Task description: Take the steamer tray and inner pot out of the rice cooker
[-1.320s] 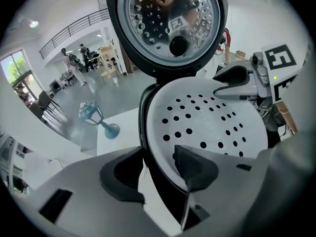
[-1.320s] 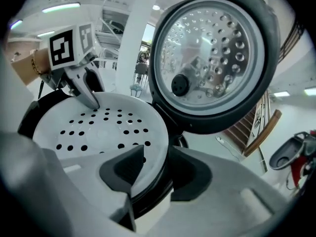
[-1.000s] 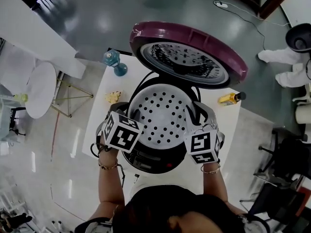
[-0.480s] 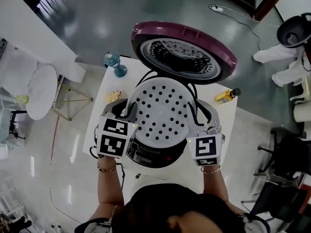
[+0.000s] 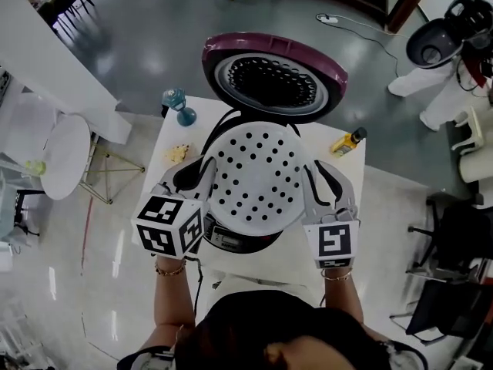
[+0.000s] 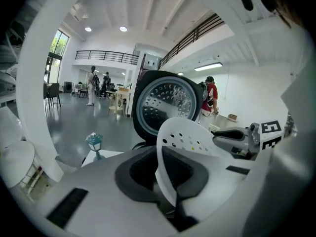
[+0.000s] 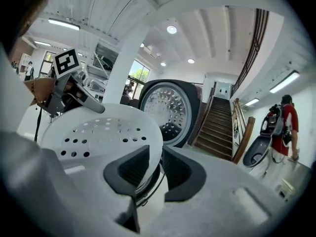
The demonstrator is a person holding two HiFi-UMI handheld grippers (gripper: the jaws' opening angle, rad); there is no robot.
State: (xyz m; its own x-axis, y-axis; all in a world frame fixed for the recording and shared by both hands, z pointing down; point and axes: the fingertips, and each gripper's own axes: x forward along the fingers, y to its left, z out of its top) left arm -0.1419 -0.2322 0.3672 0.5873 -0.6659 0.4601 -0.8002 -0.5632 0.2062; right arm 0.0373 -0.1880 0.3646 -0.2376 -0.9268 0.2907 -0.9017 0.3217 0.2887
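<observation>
The white perforated steamer tray (image 5: pixel 254 179) hangs above the black rice cooker (image 5: pixel 231 241), whose maroon lid (image 5: pixel 273 75) stands open behind it. My left gripper (image 5: pixel 202 174) holds the tray's left rim; its jaws have just been closing on it. In the left gripper view the tray (image 6: pixel 190 137) runs edge-on between the dark pads of the left gripper (image 6: pixel 170 191). My right gripper (image 5: pixel 314 182) is shut on the right rim, and in its own view the tray (image 7: pixel 103 132) passes between the jaws of the right gripper (image 7: pixel 150 167). The tray hides the inner pot.
The cooker stands on a white table (image 5: pixel 362 199). A teal lantern (image 5: pixel 177 105) and a small yellow object (image 5: pixel 179 153) lie at its back left, a yellow bottle (image 5: pixel 347 141) at the back right. A round white table (image 5: pixel 65 153) stands on the floor to the left.
Both grippers have risen with the tray, which now sits higher above the cooker and looks larger. The left gripper's marker cube has rolled outward.
</observation>
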